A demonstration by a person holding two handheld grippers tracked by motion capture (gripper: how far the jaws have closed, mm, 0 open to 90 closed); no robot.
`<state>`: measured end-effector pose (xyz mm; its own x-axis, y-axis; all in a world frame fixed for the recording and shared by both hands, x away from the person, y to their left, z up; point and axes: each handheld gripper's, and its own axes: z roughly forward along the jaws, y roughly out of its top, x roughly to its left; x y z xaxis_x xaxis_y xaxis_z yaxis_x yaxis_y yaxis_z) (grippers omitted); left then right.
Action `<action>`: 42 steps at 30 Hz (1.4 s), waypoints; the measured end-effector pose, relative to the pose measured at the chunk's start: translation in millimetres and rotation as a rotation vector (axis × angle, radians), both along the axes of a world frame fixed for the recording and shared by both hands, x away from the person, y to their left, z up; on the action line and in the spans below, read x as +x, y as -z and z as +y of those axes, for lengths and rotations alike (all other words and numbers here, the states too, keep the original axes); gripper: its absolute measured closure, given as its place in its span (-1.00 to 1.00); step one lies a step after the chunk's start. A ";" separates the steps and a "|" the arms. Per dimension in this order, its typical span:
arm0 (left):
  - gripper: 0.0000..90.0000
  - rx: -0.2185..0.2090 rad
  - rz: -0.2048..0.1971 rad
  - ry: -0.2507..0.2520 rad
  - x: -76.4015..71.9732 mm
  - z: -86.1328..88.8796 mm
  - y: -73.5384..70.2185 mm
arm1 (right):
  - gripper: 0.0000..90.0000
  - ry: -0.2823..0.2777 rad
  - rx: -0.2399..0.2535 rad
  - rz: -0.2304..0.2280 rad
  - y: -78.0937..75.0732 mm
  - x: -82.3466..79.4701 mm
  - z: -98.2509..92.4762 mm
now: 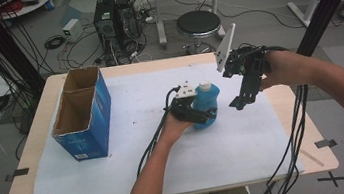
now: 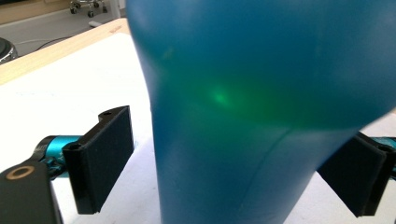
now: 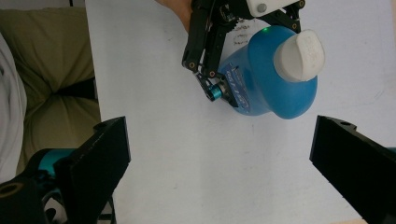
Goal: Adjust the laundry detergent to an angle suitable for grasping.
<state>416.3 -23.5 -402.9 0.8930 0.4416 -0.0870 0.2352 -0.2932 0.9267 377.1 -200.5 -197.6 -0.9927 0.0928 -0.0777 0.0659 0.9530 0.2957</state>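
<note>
A blue plastic bottle [image 1: 207, 103] with a white cap [image 3: 299, 55] stands on the white sheet near the table's middle. My left gripper [image 1: 201, 113] reaches around its lower body from the near side. In the left gripper view the bottle [image 2: 261, 93] sits between the jaws of the left gripper [image 2: 233, 177]. The left pad [image 2: 105, 158] stands a little off the bottle and the right pad [image 2: 357, 175] lies close against it. My right gripper [image 1: 239, 102] hangs above and to the right of the bottle, jaws wide apart. Nothing is between the jaws of the right gripper [image 3: 219, 158].
An open-topped blue cardboard box [image 1: 83, 113] stands at the left of the white sheet [image 1: 134, 172] that covers the wooden table [image 1: 18, 193]. Cables trail from both grippers over the near edge. A black stool [image 1: 198, 23] and computer towers [image 1: 114, 19] stand beyond the far edge.
</note>
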 end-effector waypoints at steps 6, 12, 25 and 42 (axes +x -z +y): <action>-0.70 -0.001 -0.010 -0.003 -0.4 0.0 0.4 | -0.91 -0.006 0.000 -0.003 -0.2 0.2 1.3; -0.54 -0.010 -0.020 -0.016 -0.8 1.8 -1.1 | -0.91 -0.009 0.008 -0.006 -0.6 0.0 0.7; -0.28 -0.016 -0.045 -0.045 -2.9 2.9 -0.7 | -0.91 -0.001 0.010 -0.007 -2.2 -2.7 -0.1; -0.01 0.003 -0.088 -0.023 -10.4 2.2 -6.2 | -0.91 -0.002 0.018 -0.012 -3.0 -2.2 -2.8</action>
<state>405.8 -21.3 -396.8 0.8868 0.4620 -0.0077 0.1599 -0.2911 0.9432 374.8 -203.4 -194.5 -0.9919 0.0918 -0.0882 0.0598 0.9477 0.3136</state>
